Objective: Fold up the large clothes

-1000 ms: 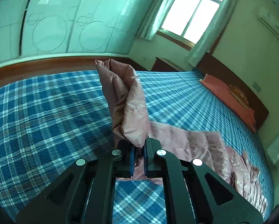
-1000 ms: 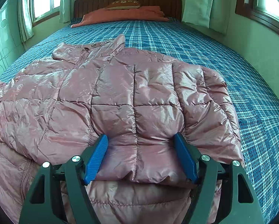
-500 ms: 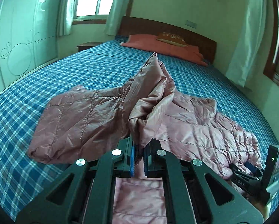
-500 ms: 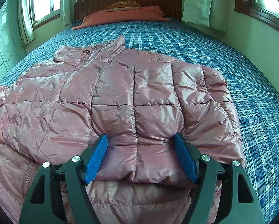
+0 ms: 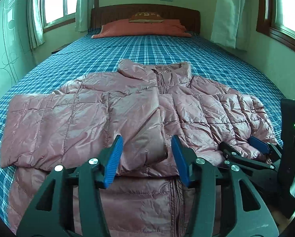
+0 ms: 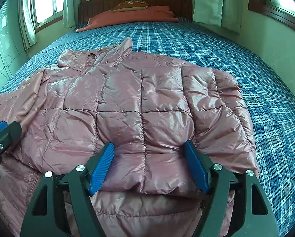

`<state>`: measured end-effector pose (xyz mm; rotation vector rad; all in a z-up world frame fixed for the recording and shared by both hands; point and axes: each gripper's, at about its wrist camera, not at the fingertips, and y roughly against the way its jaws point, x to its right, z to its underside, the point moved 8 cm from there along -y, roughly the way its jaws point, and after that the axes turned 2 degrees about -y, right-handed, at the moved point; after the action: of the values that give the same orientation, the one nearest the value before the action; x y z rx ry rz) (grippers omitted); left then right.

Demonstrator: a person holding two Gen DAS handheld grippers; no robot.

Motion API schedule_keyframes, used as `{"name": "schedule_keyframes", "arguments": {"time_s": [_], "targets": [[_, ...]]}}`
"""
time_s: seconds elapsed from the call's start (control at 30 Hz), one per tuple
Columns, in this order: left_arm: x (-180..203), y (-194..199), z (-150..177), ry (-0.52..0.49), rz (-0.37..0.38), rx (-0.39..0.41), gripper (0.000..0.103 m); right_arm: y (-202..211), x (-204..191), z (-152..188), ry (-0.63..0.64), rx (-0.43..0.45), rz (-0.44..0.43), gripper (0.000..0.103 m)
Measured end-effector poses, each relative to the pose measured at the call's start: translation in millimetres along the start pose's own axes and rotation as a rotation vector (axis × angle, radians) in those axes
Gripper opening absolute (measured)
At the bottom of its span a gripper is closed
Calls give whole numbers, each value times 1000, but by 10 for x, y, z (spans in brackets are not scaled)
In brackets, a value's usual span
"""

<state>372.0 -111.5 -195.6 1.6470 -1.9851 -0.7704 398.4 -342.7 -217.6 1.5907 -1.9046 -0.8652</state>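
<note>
A pink quilted puffer jacket [image 5: 139, 106] lies front up on the blue plaid bed, collar toward the headboard, both sleeves folded across its chest. It also fills the right wrist view [image 6: 143, 106]. My left gripper [image 5: 147, 158] is open, its blue pads astride the cuff end of the left sleeve, holding nothing. My right gripper [image 6: 149, 164] is open, its pads astride the end of the right sleeve; it also shows at the right of the left wrist view [image 5: 244, 148].
The blue plaid bed [image 5: 159, 49] stretches to a wooden headboard [image 5: 145, 13] with an orange pillow [image 5: 141, 28]. Curtained windows stand on both sides. A pale wardrobe [image 5: 7, 45] is on the left. The bed's right edge meets the wall [image 6: 276, 49].
My left gripper carried the lifted sleeve over and across the jacket, then opened and let it go; the sleeve now lies flat. The right gripper stayed open in place.
</note>
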Motion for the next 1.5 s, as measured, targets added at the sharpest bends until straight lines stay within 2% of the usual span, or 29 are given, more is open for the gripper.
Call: {"name": "schedule_keyframes", "arguments": {"time_s": [0.13,0.2,0.4,0.57,0.63,0.67,0.7,0.73,0.8,0.93,1.07,1.23,1.33,1.4,1.5], "targets": [[-200,296,-24,13,-4,23,56,102,-18,-2,-19,-10,-3,72],[-403,425,-15,39,-14,31,57,205,-92,-9,-42,-4,-34,72],[-1228,628,84,127,-126,29,57,449,-657,-128,-26,17,-146,72],[-2018,665,204,212,-247,11,57,377,-1221,-216,-66,-32,-296,73],[-2263,667,253,246,-278,2,57,263,-1411,-217,-66,-72,-320,72],[-2354,668,274,259,-287,-1,57,193,-1494,-200,-62,-96,-327,66],[-2443,676,305,269,-298,-3,57,139,-1570,-166,-55,-120,-339,49],[-2507,683,317,274,-306,-5,57,92,-1638,-134,-44,-144,-350,18],[-2588,704,329,282,-313,0,57,111,-1681,-130,-36,-149,-360,10],[-2713,733,285,308,-316,18,59,442,-1446,-269,7,-18,-288,9],[-2732,683,235,322,-305,16,59,635,-838,-411,22,62,-161,9],[-2569,540,147,294,-279,5,59,496,-57,-392,-14,34,-33,9],[-2424,404,119,257,-265,-16,59,322,243,-296,-43,-9,-2,10],[-2336,301,116,232,-253,-39,59,238,322,-186,-72,-54,-34,13],[-2238,191,71,223,-231,-50,59,304,357,-210,-98,-46,-39,31]]}}
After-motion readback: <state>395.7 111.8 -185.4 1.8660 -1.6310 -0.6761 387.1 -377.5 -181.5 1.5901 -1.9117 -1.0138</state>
